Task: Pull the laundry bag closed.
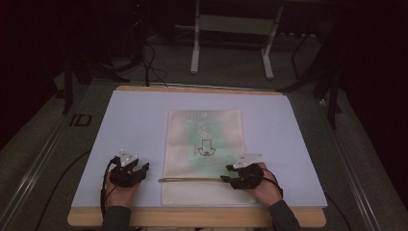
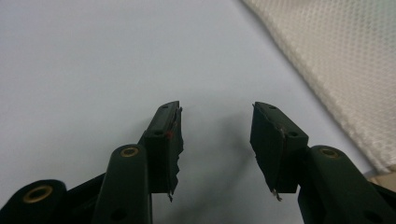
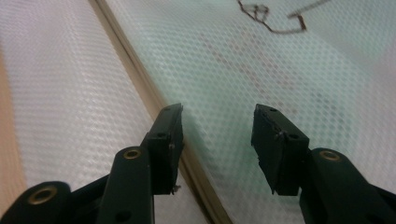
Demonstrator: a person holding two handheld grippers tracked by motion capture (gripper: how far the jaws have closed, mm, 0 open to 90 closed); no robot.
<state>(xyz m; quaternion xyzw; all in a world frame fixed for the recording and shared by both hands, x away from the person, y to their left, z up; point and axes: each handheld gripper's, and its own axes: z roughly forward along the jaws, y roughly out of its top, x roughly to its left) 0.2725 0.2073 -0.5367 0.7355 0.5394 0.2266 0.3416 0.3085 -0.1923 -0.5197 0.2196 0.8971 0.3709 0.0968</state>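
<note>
A flat white mesh bag (image 1: 204, 144) with a green tint and a small black drawing (image 1: 207, 148) lies in the middle of a pale blue mat (image 1: 134, 120). A thin tan strip (image 1: 190, 180) runs across its near end. My left gripper (image 1: 139, 171) rests on the mat left of the bag, open with nothing between its jaws; the bag's edge (image 2: 336, 60) shows at the right of the left gripper view. My right gripper (image 1: 227, 179) sits over the bag's near right part, open, with the tan strip (image 3: 140, 79) passing by one fingertip (image 3: 169, 135).
The mat covers a wooden table (image 1: 202, 217) whose front edge shows bare wood. Beyond the table stand a white metal frame (image 1: 231, 29) and dark cables (image 1: 149, 62) on the floor. Dark stands flank the table at the right (image 1: 332, 96).
</note>
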